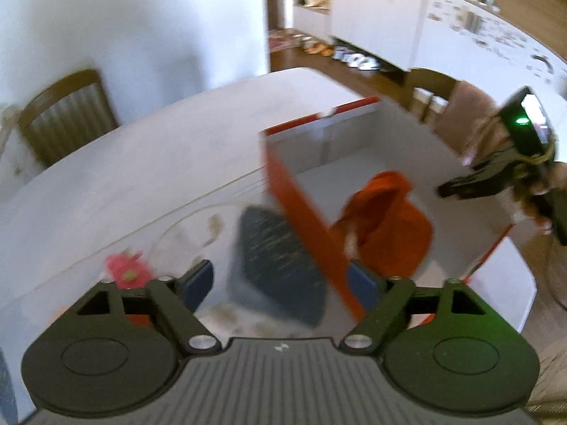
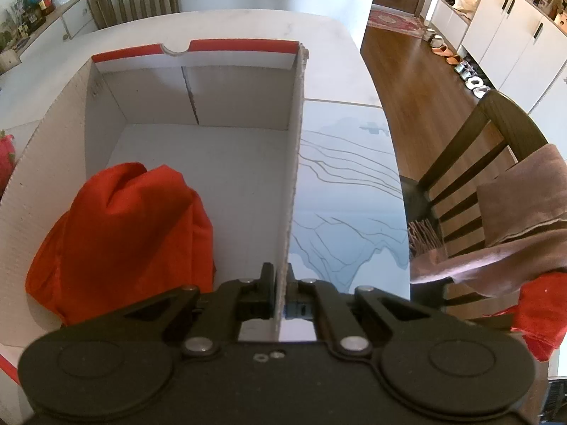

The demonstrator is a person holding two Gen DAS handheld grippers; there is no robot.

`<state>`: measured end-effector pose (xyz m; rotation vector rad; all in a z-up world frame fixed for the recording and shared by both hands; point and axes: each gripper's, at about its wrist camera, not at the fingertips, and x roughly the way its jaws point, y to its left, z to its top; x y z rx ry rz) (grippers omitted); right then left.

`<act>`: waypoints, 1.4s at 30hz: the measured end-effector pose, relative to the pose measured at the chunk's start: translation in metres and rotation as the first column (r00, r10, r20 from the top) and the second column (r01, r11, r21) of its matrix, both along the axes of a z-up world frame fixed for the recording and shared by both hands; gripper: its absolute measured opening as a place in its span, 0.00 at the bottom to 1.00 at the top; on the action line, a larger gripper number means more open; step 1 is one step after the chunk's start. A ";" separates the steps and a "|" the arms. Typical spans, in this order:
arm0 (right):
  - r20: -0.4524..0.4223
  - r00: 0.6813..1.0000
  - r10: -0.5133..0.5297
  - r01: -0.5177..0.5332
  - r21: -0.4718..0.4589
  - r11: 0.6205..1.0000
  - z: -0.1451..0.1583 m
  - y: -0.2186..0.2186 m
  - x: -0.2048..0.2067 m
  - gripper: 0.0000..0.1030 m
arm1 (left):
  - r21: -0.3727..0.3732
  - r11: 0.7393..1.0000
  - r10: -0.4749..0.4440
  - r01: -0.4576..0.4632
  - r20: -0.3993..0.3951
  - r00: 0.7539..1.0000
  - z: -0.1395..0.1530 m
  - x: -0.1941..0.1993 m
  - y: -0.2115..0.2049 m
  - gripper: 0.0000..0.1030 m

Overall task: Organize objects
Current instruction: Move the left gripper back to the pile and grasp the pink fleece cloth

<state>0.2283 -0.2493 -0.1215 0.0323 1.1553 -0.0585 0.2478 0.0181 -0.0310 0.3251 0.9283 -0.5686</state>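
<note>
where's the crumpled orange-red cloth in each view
Left wrist: crumpled orange-red cloth right of centre, inside the white cardboard box, behind its orange side wall.
Right wrist: lower left, on the box floor.
Shared landmark: the box's notched, red-edged far wall.

Orange-red cloth point(image 2: 120, 233) in white, red-edged box point(image 2: 198, 92); grey-veined white table point(image 2: 347, 191)

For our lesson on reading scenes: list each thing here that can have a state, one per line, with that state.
Cardboard box: open-topped, on the table.
Orange cloth: bunched, inside the box.
Right gripper: fingers shut on the box wall.
Left gripper: open, holding nothing.
Dark pouch: lying outside the box.
</note>
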 end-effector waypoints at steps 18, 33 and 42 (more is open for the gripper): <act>-0.008 1.000 -0.017 0.017 -0.011 1.000 0.001 0.003 0.001 0.04 | 0.007 0.892 0.451 -0.452 -0.067 0.890 -0.060 0.060 0.158 1.00; -0.014 0.999 -0.035 0.034 -0.031 0.999 0.000 0.007 0.002 0.05 | -0.021 0.814 0.561 -0.581 -0.232 0.794 -0.090 0.108 0.203 1.00; -0.020 0.999 -0.036 0.035 -0.053 0.998 0.000 0.012 0.003 0.06 | -0.059 0.807 0.546 -0.588 -0.308 0.779 -0.107 0.110 0.212 0.97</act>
